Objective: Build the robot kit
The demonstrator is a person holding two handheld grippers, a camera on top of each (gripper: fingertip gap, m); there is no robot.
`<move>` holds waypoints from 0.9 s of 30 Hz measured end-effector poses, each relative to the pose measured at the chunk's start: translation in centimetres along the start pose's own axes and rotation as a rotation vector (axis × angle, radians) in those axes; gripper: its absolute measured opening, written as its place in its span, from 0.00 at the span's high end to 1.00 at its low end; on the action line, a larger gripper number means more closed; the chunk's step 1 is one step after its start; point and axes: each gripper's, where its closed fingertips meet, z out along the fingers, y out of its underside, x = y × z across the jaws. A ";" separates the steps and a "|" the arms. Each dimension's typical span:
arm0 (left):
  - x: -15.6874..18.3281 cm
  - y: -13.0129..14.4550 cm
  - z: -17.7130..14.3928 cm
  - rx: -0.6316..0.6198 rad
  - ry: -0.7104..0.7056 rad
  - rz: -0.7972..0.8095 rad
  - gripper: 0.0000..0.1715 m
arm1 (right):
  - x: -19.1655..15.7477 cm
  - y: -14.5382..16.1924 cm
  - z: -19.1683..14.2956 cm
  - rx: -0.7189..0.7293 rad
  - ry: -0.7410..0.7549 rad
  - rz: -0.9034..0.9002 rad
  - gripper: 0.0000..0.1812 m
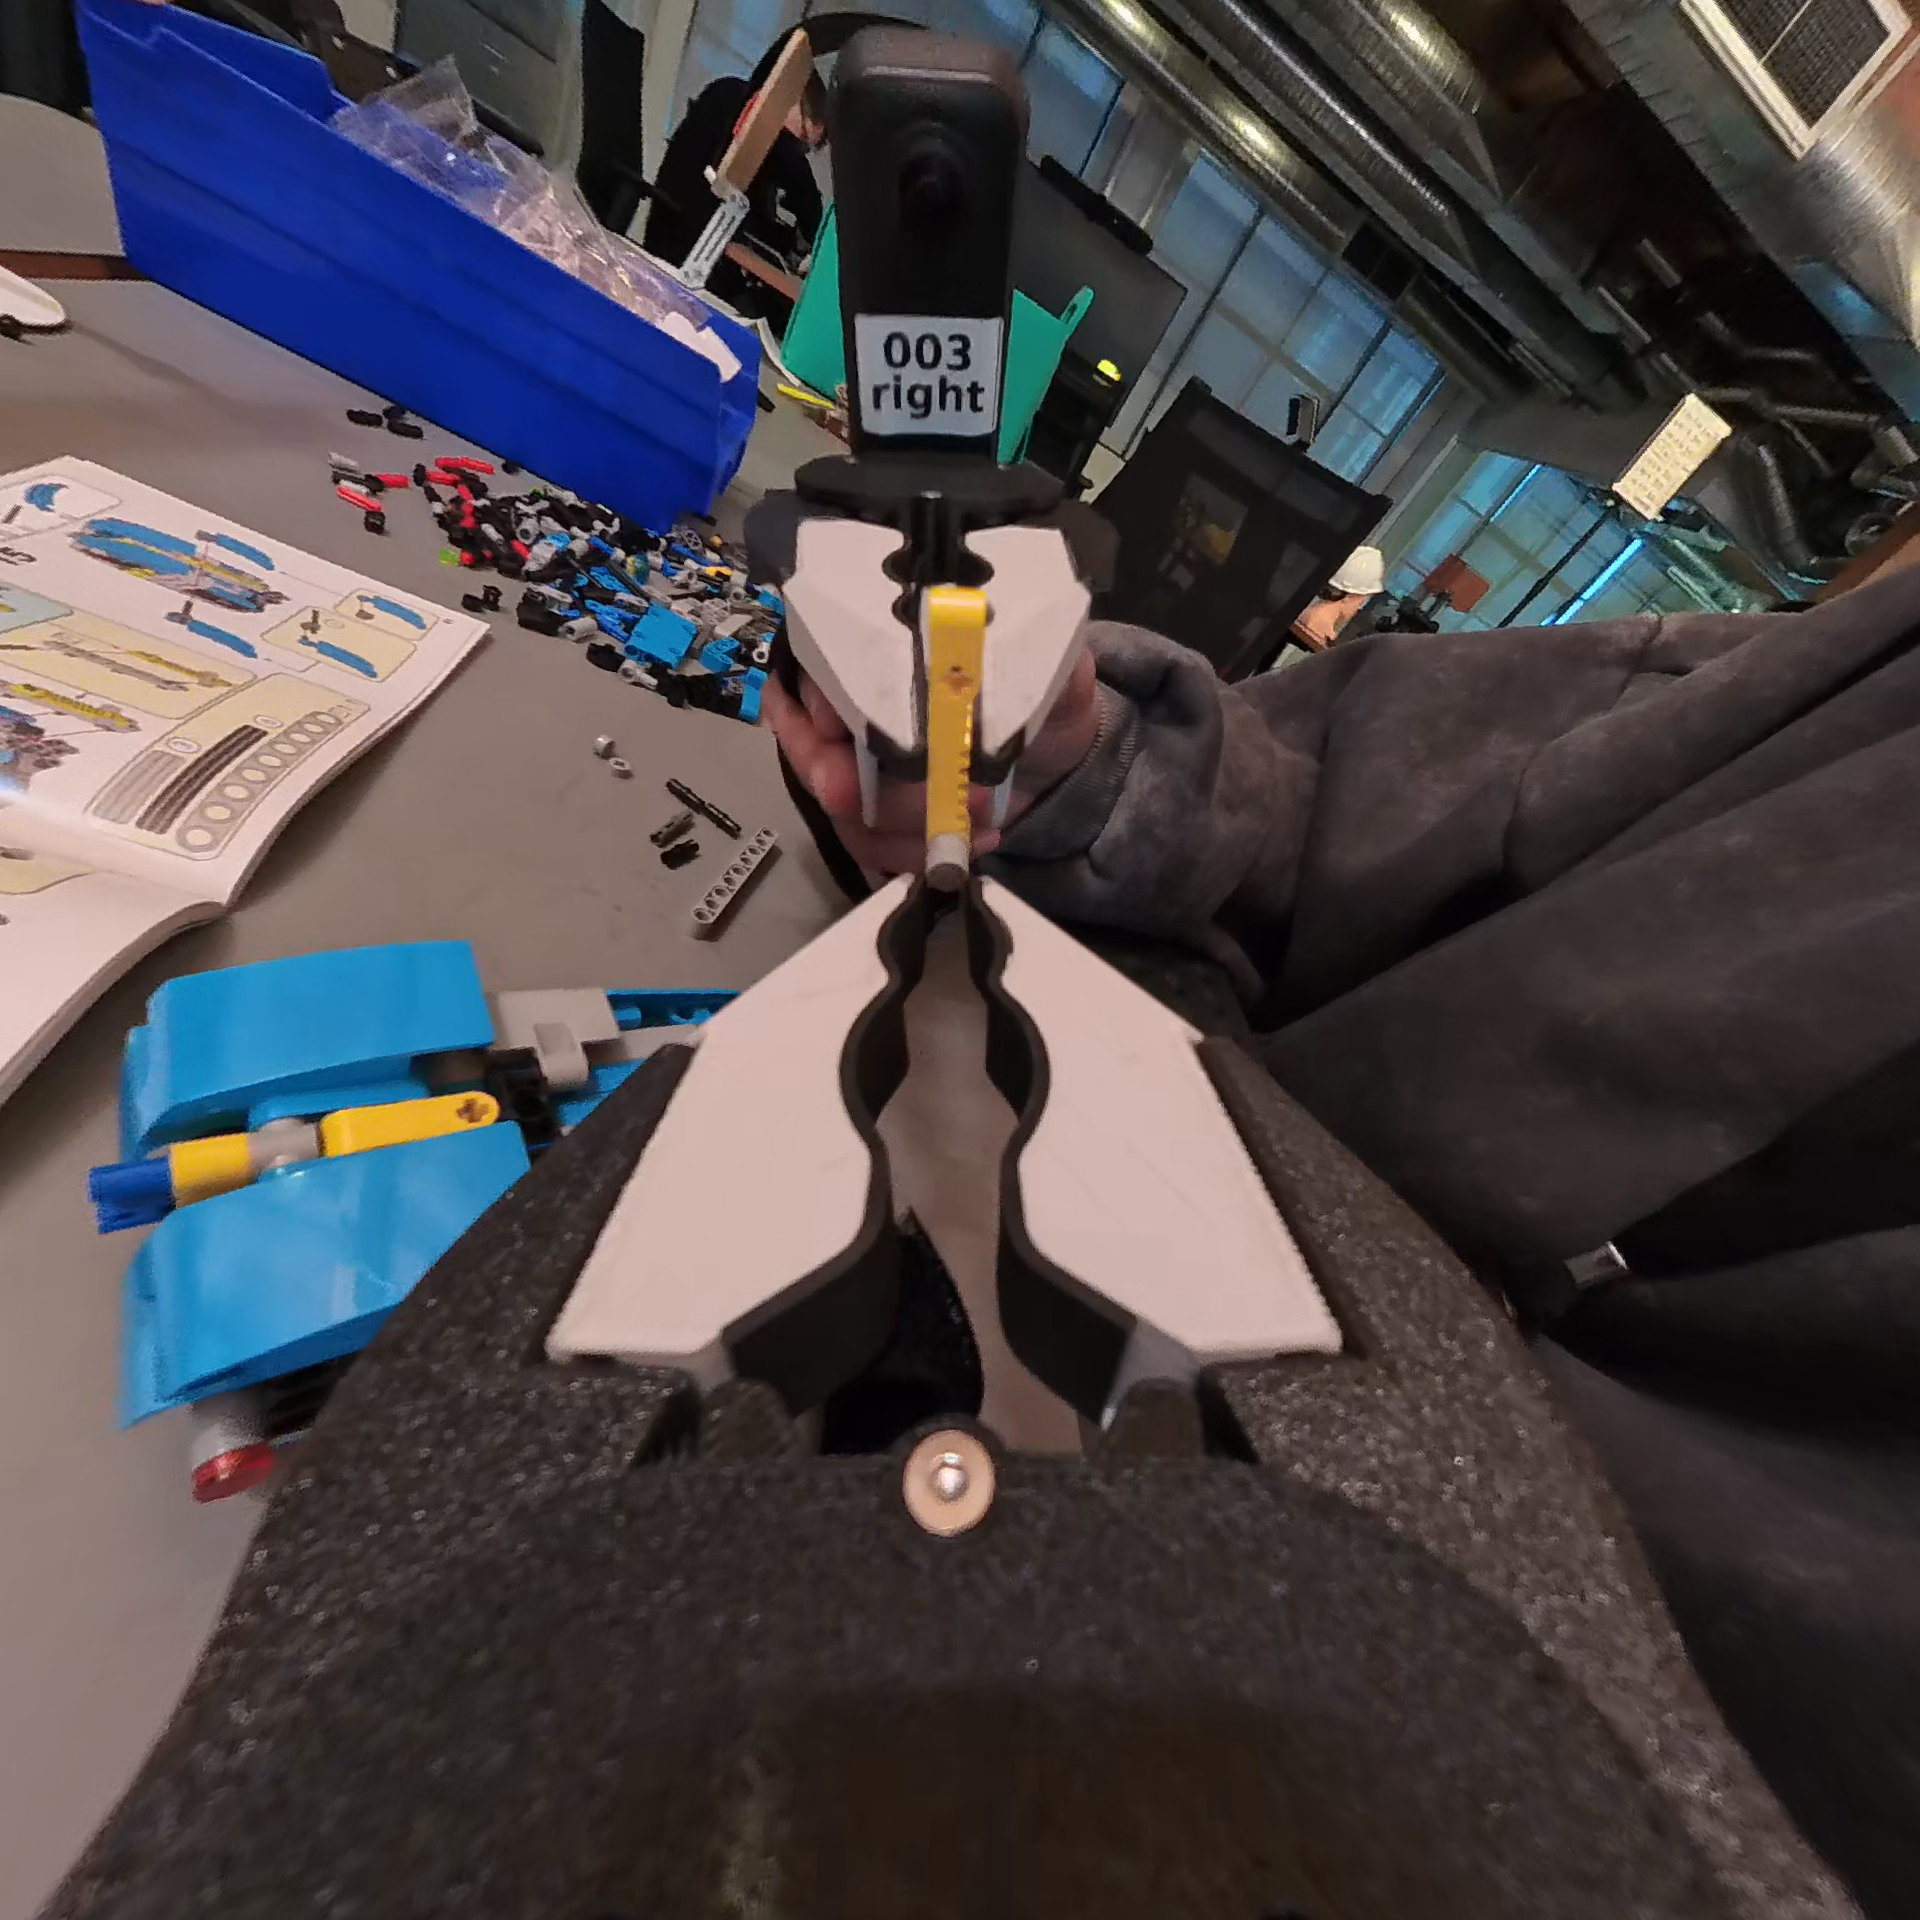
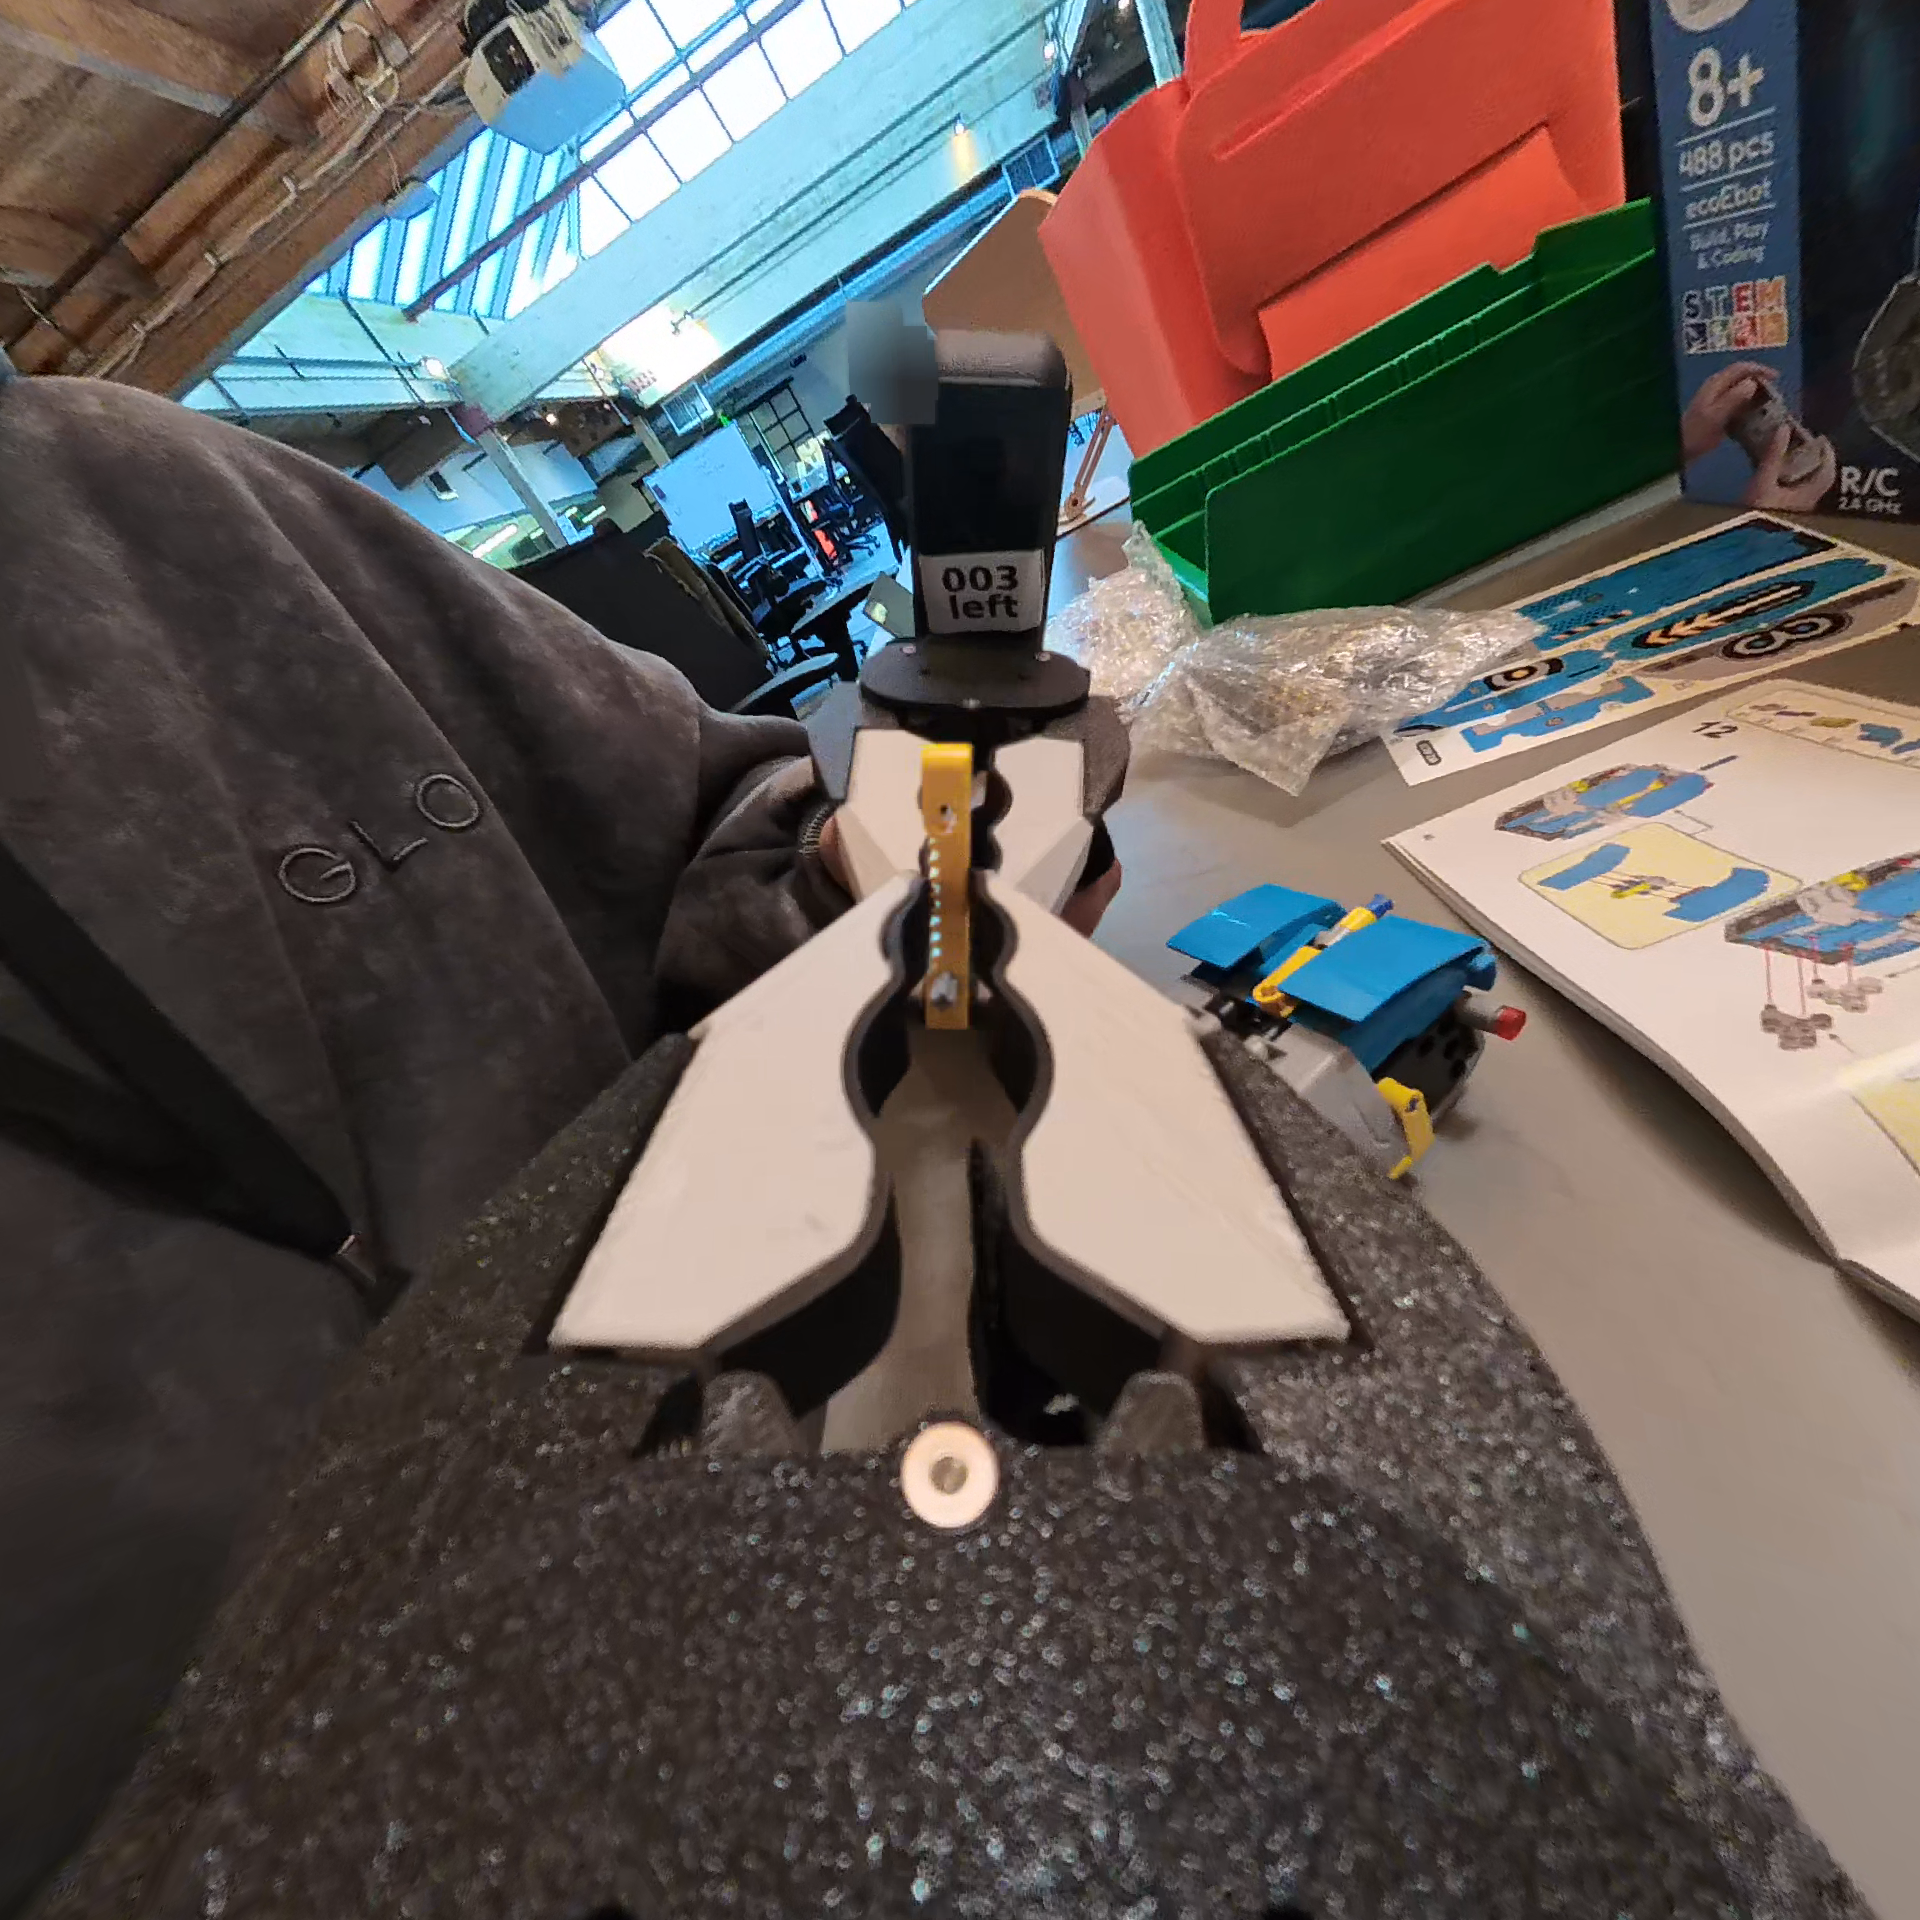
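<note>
**Two claws closed on one yellow beam, held off the worktop**

The left claw (image 1: 945, 888) has its tips drawn almost together about a grey peg (image 1: 945, 871). The peg stands at the near end of a yellow beam (image 1: 951, 717). The right claw (image 2: 948, 914) faces it tip to tip and is pressed together on the beam itself, gripping along its length. The beam hangs in the air between them, in front of the person's dark sweatshirt (image 2: 312, 831) and clear of the worktop (image 1: 499, 831). A hand (image 1: 821, 748) shows behind the right claw.

On the worktop, near the claws, lies a part-built blue model (image 1: 312, 1143). An open instruction booklet (image 1: 187, 665) lies beyond it, then a pile of loose parts (image 1: 623, 603) against a blue bin (image 1: 416, 270). The right wrist view adds crumpled plastic bags (image 2: 1278, 665), a sticker sheet (image 2: 1662, 623), a green bin (image 2: 1403, 499) and a printed product box (image 2: 1745, 249).

Risks, as judged:
- The left claw's hold on the peg looks slight. Any misalignment between the two claws could lever the peg askew or let it slip.
- A dropped peg could roll in among the loose parts.

Writing: each claw's camera carries a white label. The box, the booklet and the sweatshirt bear print. None of it is reproduced here.
</note>
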 end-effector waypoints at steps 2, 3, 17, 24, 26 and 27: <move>-0.1 -0.3 -0.1 0.022 -0.013 0.026 0.96 | 0.1 -0.3 -0.2 0.010 0.011 -0.004 0.97; 0.0 -0.5 -0.2 0.035 -0.016 0.036 0.95 | 0.0 -0.6 -0.2 0.034 0.008 0.006 0.97; 0.4 -1.1 -0.3 0.078 0.001 0.052 0.96 | -0.3 -0.6 0.7 0.056 -0.015 0.053 0.97; 0.3 -1.5 -0.6 0.096 0.021 -0.003 0.96 | -0.1 -0.2 0.7 0.036 -0.007 0.054 0.97; 0.3 -1.4 -0.6 0.082 0.011 0.004 0.96 | -0.1 -0.2 0.7 0.033 -0.005 0.055 0.97; 0.2 -1.4 -0.6 0.076 0.004 0.008 0.96 | -0.1 -0.2 0.7 0.033 0.000 0.055 0.97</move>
